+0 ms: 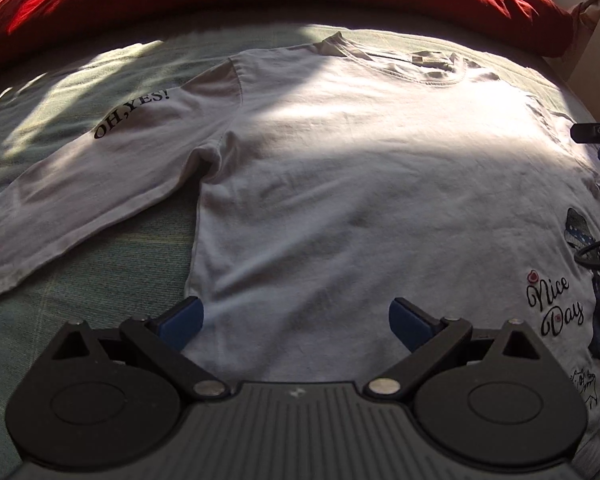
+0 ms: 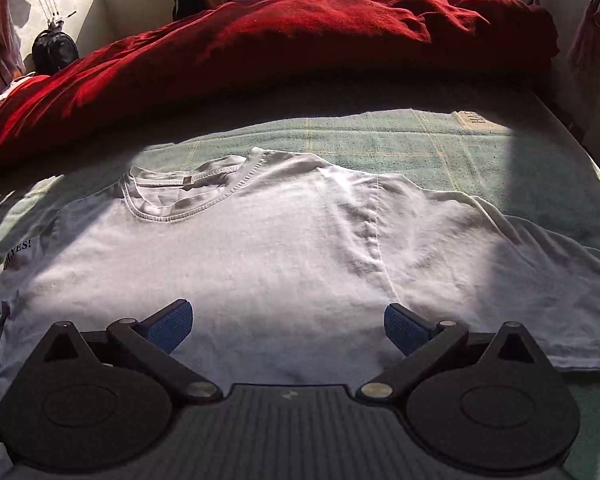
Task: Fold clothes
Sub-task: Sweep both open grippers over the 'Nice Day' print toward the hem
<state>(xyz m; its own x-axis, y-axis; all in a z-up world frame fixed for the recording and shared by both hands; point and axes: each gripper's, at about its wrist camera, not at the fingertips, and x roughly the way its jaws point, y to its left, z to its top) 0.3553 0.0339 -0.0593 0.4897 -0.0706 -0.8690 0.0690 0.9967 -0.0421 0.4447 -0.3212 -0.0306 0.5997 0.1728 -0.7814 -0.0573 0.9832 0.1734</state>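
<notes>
A: Where's the white shirt (image 1: 340, 184)?

B: I see it spread flat on the green blanket (image 2: 460, 148), collar toward the red duvet (image 2: 300, 40).

A: And the tongs?

B: My left gripper (image 1: 296, 316) is spread wide above the shirt's hem; my right gripper (image 2: 288, 320) gapes too, empty, above its chest

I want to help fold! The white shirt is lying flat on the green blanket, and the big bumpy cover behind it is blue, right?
Not quite. The cover behind the shirt is red, not blue; the right wrist view shows it clearly. The rest is right: the white shirt lies flat on the green blanket.
</notes>
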